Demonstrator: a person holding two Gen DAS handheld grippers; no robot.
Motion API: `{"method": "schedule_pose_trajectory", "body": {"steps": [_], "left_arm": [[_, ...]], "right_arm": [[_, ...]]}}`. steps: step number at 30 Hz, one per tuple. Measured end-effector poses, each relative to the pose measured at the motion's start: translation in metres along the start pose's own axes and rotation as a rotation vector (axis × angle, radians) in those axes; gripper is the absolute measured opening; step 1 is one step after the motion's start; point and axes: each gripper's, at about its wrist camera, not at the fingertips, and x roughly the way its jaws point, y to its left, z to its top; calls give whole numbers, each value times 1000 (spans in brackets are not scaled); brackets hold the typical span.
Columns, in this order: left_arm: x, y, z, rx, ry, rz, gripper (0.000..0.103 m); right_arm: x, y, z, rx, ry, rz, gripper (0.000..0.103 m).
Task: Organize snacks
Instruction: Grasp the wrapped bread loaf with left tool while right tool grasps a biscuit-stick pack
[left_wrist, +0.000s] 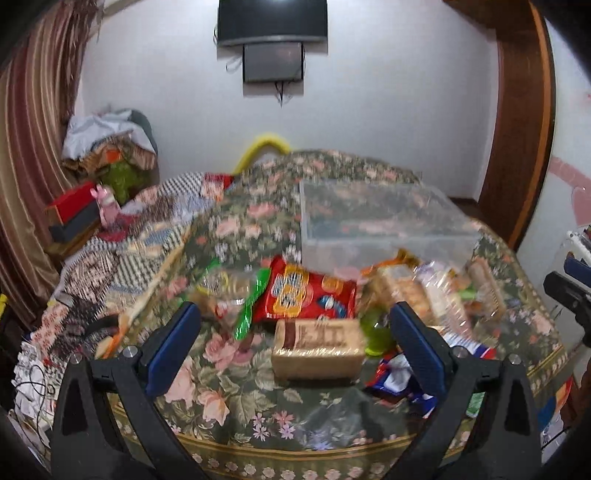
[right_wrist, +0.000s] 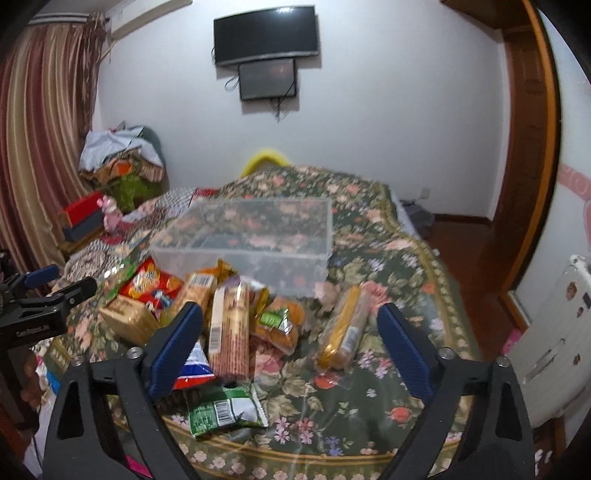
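Snacks sit in a loose heap on a floral cloth (left_wrist: 229, 398) over a round table, w/ a clear bin (right_wrist: 243, 236) just behind the heap, nothing visible inside it. Left gripper (left_wrist: 291, 325) is spread wide, nothing between the blue pads, hovering above the near side of the heap; a tan cracker block (left_wrist: 317, 349) lies on the cloth right btwn the fingers' line of sight, not touched. Behind it a red bag (left_wrist: 306, 293) leans toward the bin, a green wrapper (left_wrist: 251, 306) at its left edge, a round green item (left_wrist: 376, 332) just right of the tan block. Blue/white wrapper (left_wrist: 399, 376) is by the right finger. Right gripper (right_wrist: 290, 332) is also released, pads apart and gripping nothing, over the right side of the heap. In its view: a tall biscuit pack (right_wrist: 229, 328) lying lengthwise just beside the left finger, an orange pack (right_wrist: 280, 321) w/ a green label next to it, a yellow roll (right_wrist: 343, 328) in clear wrap lying apart to the right, a green packet (right_wrist: 221, 410) w/ barcode nearest the camera. Left gripper shows at the far left edge of the right view, right gripper at the far right edge of the left view. Both views are motion-blurred; pack labels not readable. TV (right_wrist: 266, 33) on the far wall, striped curtain (right_wrist: 40, 140) at left.
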Motion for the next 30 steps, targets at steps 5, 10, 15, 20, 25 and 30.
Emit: {"method": "schedule_pose_trajectory", "body": {"steps": [5, 10, 15, 20, 25, 30], "left_arm": [[35, 5, -12, -19, 100, -32, 90], [56, 2, -20, -21, 138, -73, 91], [62, 0, -22, -36, 153, -114, 92], [66, -4, -23, -30, 171, -142, 92], [81, -6, -30, -28, 221, -126, 92], [88, -3, -32, -68, 237, -157, 84]], "right_arm": [[29, 2, -2, -14, 69, 55, 72], [53, 7, -4, -16, 132, 101, 67], [78, 16, -6, -16, 206, 159, 54], [90, 21, -8, -24, 255, 199, 42], [94, 27, -7, -56, 280, 215, 42], [104, 32, -6, -61, 310, 224, 45]]}}
